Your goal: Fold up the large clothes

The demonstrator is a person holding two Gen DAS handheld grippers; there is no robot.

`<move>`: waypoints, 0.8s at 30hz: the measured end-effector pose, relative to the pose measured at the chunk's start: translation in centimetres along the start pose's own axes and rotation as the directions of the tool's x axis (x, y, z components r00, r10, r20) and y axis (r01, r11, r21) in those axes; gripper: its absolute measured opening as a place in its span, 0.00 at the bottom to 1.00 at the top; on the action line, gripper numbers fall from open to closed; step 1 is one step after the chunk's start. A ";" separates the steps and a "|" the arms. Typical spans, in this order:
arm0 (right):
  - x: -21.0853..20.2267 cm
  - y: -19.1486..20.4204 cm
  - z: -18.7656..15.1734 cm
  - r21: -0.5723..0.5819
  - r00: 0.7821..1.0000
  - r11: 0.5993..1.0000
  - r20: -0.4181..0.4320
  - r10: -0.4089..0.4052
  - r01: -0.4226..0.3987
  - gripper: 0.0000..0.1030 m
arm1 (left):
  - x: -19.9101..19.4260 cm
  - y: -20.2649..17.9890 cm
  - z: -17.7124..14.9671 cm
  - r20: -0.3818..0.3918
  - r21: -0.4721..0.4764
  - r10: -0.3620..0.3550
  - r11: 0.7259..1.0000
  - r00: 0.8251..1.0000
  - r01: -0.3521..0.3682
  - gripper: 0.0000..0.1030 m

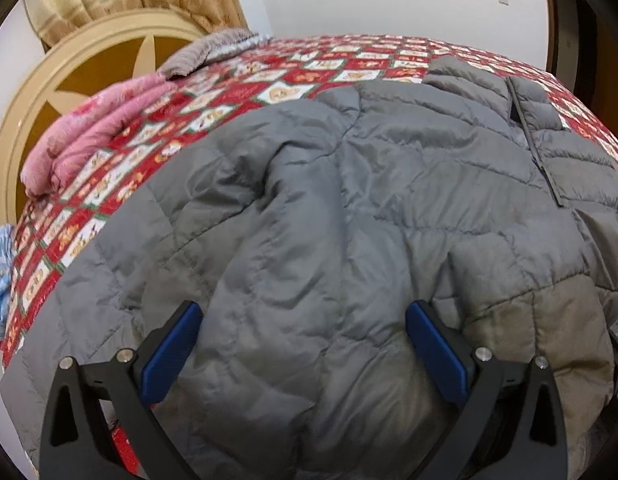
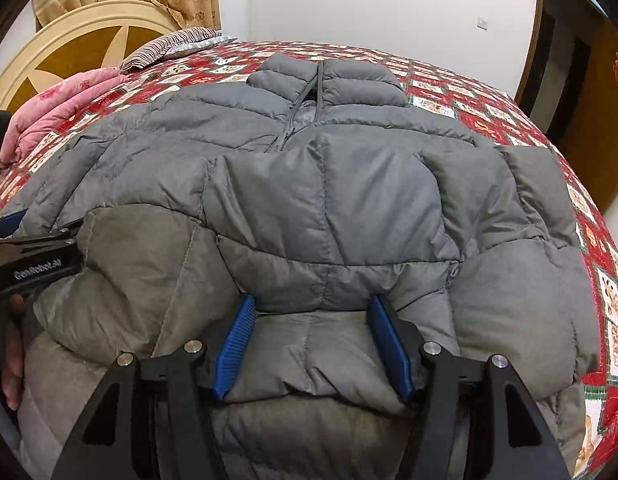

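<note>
A grey quilted puffer jacket [image 1: 389, 168] lies spread on the bed, front up, with its collar [image 2: 325, 76] and zip at the far end. In the left wrist view my left gripper [image 1: 301, 320] stands wide, with a thick puffed fold of the jacket's near edge filling the gap and touching both blue pads. My right gripper [image 2: 311, 312] is shut on another thick fold of the jacket [image 2: 321, 200], and the lower part is doubled up over the chest. At the left edge of the right wrist view the left gripper [image 2: 41, 226] shows, held by a hand [image 2: 11, 360].
The bed carries a red patterned bedspread [image 2: 489, 112]. A pink folded quilt [image 1: 89, 132] and a striped pillow [image 2: 169, 46] lie at its far left by the round headboard [image 1: 69, 80]. A curtain hangs behind, and a dark wooden door [image 2: 581, 92] stands at the right.
</note>
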State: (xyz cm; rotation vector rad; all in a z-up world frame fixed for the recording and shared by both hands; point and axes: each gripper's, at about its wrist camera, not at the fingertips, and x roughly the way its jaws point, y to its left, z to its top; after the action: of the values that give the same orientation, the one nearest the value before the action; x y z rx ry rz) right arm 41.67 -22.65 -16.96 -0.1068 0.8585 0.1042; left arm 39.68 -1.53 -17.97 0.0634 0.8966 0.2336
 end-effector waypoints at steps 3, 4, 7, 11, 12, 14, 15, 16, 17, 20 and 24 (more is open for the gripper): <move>-0.2 0.3 -0.2 -0.008 1.000 1.000 0.005 -0.012 0.012 0.59 | -0.7 1.8 -0.1 -0.017 -0.004 0.005 1.000 1.000 -0.005 1.00; -0.2 0.4 -0.2 -0.009 1.000 1.000 0.006 -0.015 0.015 0.59 | -1.2 2.8 -0.2 -0.017 -0.010 0.006 1.000 1.000 -0.006 1.00; -0.2 0.6 -0.2 -0.018 1.000 0.999 0.008 -0.028 0.028 0.59 | -2.6 5.8 -0.3 0.015 -0.025 0.026 0.999 1.000 -0.025 1.00; -0.2 1.0 -0.2 -0.030 0.998 0.998 0.012 -0.061 0.061 0.63 | -4.3 11.5 -1.2 0.069 -0.061 0.139 0.989 0.988 -0.135 1.00; -0.2 1.1 -0.2 -0.032 0.997 0.997 0.012 -0.070 0.070 0.64 | -4.6 13.1 -1.6 0.072 -0.075 0.169 0.984 0.983 -0.164 1.00; -0.3 1.0 -0.1 -0.029 0.997 0.997 0.013 -0.074 0.074 0.66 | -5.4 16.8 -2.8 0.071 -0.130 0.225 0.968 0.972 -0.215 1.00; -0.4 0.9 -0.1 -0.025 0.997 0.997 0.015 -0.069 0.069 0.66 | -5.8 18.6 -3.5 0.065 -0.159 0.236 0.962 0.970 -0.223 1.00; -0.5 0.8 -0.1 -0.019 0.998 0.998 0.018 -0.064 0.064 0.66 | -6.3 20.7 -4.5 0.051 -0.197 0.239 0.954 0.970 -0.225 1.00; -0.7 0.7 -0.2 -0.011 0.998 0.998 0.022 -0.063 0.064 0.66 | -6.6 22.0 -5.3 0.044 -0.219 0.234 0.951 0.971 -0.219 1.00; -0.7 1.4 -0.2 -0.035 0.994 0.994 0.027 -0.107 0.108 0.68 | -6.4 25.4 -8.0 -0.026 -0.272 0.157 0.949 0.987 -0.158 1.00; -0.7 2.6 -0.3 -0.092 0.982 0.978 0.045 -0.184 0.188 0.69 | -4.9 26.9 -10.3 -0.077 -0.333 0.100 0.935 0.992 -0.120 0.99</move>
State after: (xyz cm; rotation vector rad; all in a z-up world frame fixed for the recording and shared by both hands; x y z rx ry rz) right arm 40.62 -20.11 -16.72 -0.2734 0.8032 -0.0283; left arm 23.99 23.09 -16.51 -0.2132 0.9018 0.4934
